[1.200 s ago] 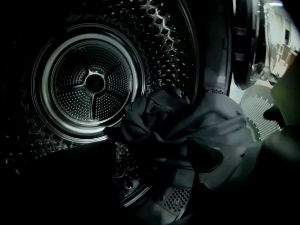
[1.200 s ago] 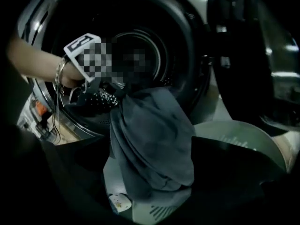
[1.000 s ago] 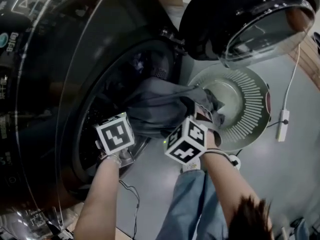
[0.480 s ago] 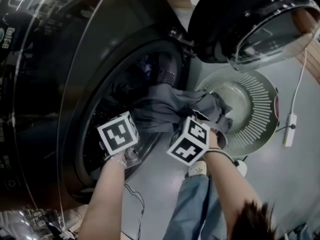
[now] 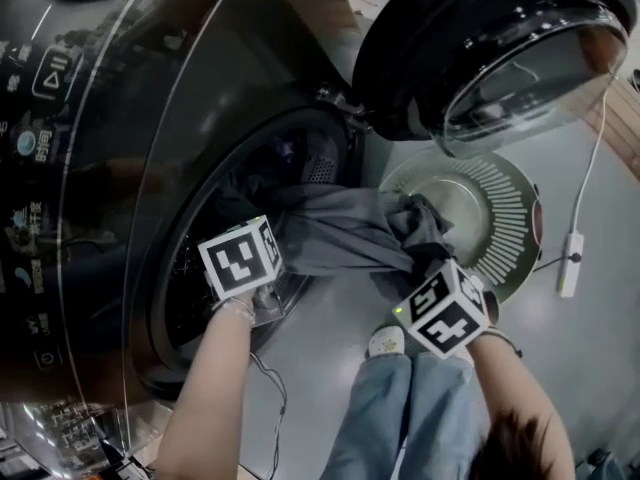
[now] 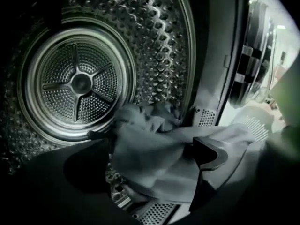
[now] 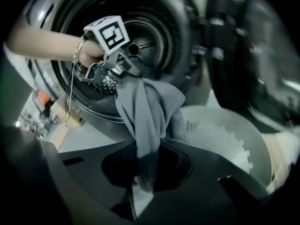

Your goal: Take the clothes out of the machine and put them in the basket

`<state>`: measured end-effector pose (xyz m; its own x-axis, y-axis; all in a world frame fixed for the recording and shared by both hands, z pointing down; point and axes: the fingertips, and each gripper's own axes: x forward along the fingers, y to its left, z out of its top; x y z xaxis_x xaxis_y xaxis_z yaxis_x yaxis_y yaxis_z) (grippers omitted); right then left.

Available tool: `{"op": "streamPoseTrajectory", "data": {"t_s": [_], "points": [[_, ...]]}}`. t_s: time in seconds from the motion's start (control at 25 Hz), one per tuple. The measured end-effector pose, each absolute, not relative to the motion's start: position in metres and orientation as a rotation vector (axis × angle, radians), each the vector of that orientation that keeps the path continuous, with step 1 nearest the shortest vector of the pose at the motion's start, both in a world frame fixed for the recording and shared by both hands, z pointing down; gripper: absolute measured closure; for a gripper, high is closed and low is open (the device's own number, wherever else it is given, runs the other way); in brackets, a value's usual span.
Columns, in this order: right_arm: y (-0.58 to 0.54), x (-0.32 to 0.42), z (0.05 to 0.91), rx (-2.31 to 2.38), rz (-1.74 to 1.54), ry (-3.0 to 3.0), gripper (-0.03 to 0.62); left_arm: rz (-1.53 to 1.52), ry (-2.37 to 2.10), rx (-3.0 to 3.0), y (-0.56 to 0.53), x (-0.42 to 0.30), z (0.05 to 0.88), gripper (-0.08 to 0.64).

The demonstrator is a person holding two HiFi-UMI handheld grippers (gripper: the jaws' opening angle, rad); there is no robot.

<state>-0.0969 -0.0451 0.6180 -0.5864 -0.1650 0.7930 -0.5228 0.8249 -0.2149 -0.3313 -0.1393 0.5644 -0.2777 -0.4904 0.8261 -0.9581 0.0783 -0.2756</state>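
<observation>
Tension is the thing to manage: the grey garment point(image 5: 345, 230) spans from the mouth of the machine's drum point(image 6: 79, 83) towards the white slatted basket point(image 5: 505, 203) on the floor beside it. The right hand-held gripper point(image 7: 140, 175) is clamped on a bunched fold of the cloth, near the basket's rim. The left hand-held gripper point(image 6: 150, 144), at the drum's lip, has its jaws opening, and the cloth lies between them unpinched. I judge it best to let the left jaws clear fully, then draw the right hand smoothly over the basket, watching that the trailing end neither snags the drum's lip nor drags on the floor.
</observation>
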Motion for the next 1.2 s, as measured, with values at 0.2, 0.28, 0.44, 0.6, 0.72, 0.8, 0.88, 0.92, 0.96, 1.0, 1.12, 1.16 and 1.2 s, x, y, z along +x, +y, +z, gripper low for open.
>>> {"op": "streamPoseTrajectory", "data": {"t_s": [0.2, 0.28, 0.44, 0.6, 0.72, 0.8, 0.88, 0.92, 0.96, 1.0, 1.12, 1.16, 1.2], "points": [[-0.042, -0.048, 0.624, 0.58, 0.637, -2.081, 0.551, 1.098, -1.871, 1.409, -0.15, -0.336, 0.565, 0.029], [-0.04, -0.035, 0.625, 0.578, 0.63, -2.058, 0.551, 1.069, -1.858, 1.407, -0.157, -0.337, 0.57, 0.021], [-0.038, -0.023, 0.625, 0.563, 0.63, -2.046, 0.551, 1.05, -1.758, 1.441, -0.175, -0.33, 0.597, -0.002], [-0.04, -0.02, 0.62, 0.59, 0.618, -2.046, 0.551, 0.925, -1.641, 1.377, -0.171, -0.317, 0.613, 0.091], [-0.042, -0.023, 0.612, 0.603, 0.602, -2.046, 0.551, 0.944, -1.662, 1.401, -0.158, -0.305, 0.603, 0.436], [-0.042, -0.021, 0.605, 0.62, 0.603, -2.028, 0.551, 1.039, -1.709, 1.485, -0.15, -0.291, 0.588, 0.481], [-0.042, -0.013, 0.599, 0.652, 0.635, -2.012, 0.551, 1.077, -1.718, 1.55, -0.139, -0.274, 0.569, 0.487], [-0.042, -0.007, 0.596, 0.668, 0.655, -2.006, 0.551, 1.067, -1.713, 1.565, -0.133, -0.267, 0.56, 0.488], [-0.041, -0.001, 0.593, 0.681, 0.671, -2.001, 0.551, 1.046, -1.708, 1.574, -0.127, -0.261, 0.553, 0.488], [-0.04, 0.005, 0.59, 0.693, 0.682, -1.997, 0.551, 1.021, -1.704, 1.581, -0.122, -0.256, 0.545, 0.488], [-0.036, 0.024, 0.578, 0.737, 0.713, -1.989, 0.551, 0.953, -1.694, 1.608, -0.108, -0.238, 0.52, 0.488], [-0.035, 0.029, 0.573, 0.758, 0.726, -1.991, 0.551, 0.935, -1.692, 1.624, -0.104, -0.231, 0.51, 0.488], [-0.035, 0.035, 0.567, 0.78, 0.737, -1.994, 0.551, 0.917, -1.687, 1.642, -0.101, -0.223, 0.501, 0.489]]}}
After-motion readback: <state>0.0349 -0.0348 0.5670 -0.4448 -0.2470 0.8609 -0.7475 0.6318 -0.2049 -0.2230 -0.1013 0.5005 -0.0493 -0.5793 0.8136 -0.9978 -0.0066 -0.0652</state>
